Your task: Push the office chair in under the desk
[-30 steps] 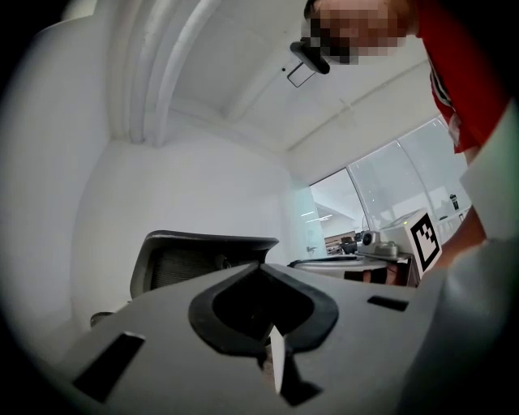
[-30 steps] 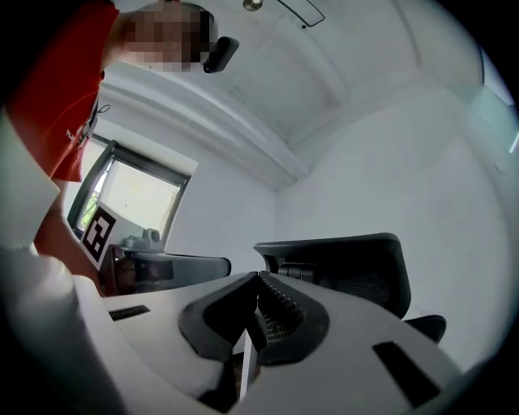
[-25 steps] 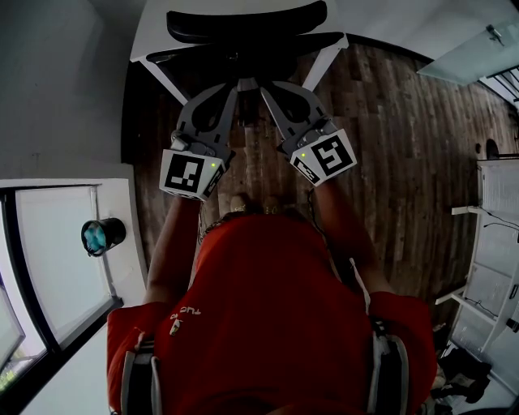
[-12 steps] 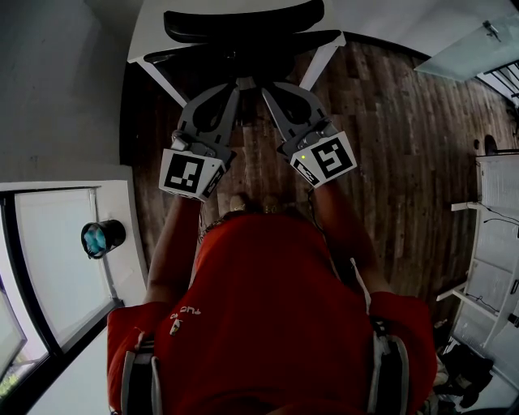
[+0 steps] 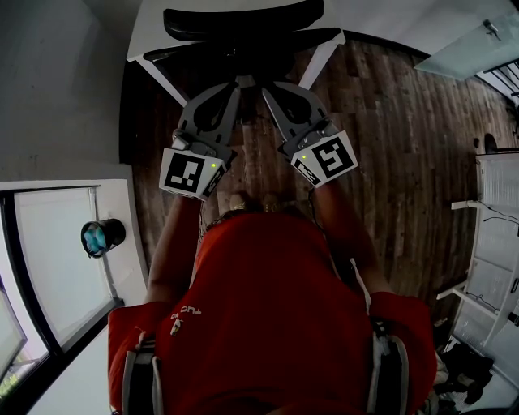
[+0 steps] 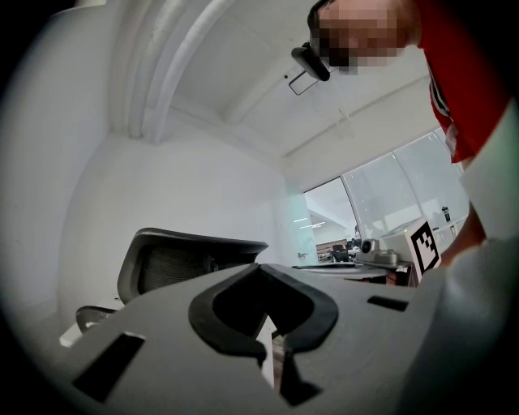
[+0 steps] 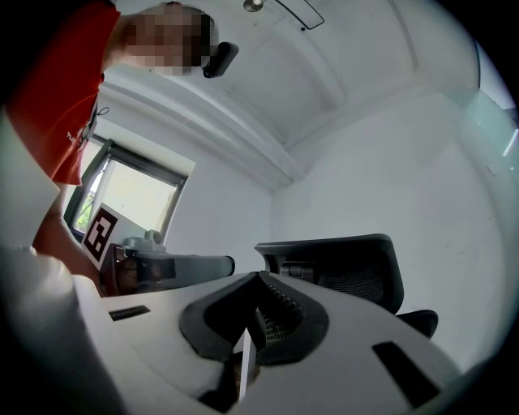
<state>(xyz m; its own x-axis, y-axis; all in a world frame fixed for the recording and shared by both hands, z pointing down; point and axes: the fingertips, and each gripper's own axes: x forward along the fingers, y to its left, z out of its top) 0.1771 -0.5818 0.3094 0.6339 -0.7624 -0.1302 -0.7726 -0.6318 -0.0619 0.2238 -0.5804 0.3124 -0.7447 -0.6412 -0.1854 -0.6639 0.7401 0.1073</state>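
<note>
The black office chair [image 5: 243, 23] stands at the top of the head view, its mesh backrest tucked against the white desk [image 5: 150, 36], between the desk's white legs [image 5: 323, 63]. Both grippers point at it side by side. The left gripper [image 5: 241, 83] and the right gripper [image 5: 265, 87] are shut with nothing between their jaws, tips close to the chair's back; contact cannot be told. In the left gripper view the backrest [image 6: 174, 263] rises just past the shut left gripper [image 6: 261, 266]. The right gripper view shows the backrest [image 7: 340, 263] beyond the shut right gripper [image 7: 259, 275].
Dark wooden floor [image 5: 405, 162] spreads to the right. A white window sill with a dark cup-like object [image 5: 103, 235] lies at the left, beside a grey wall. White furniture [image 5: 495, 243] stands at the right edge. The person's red shirt fills the lower middle.
</note>
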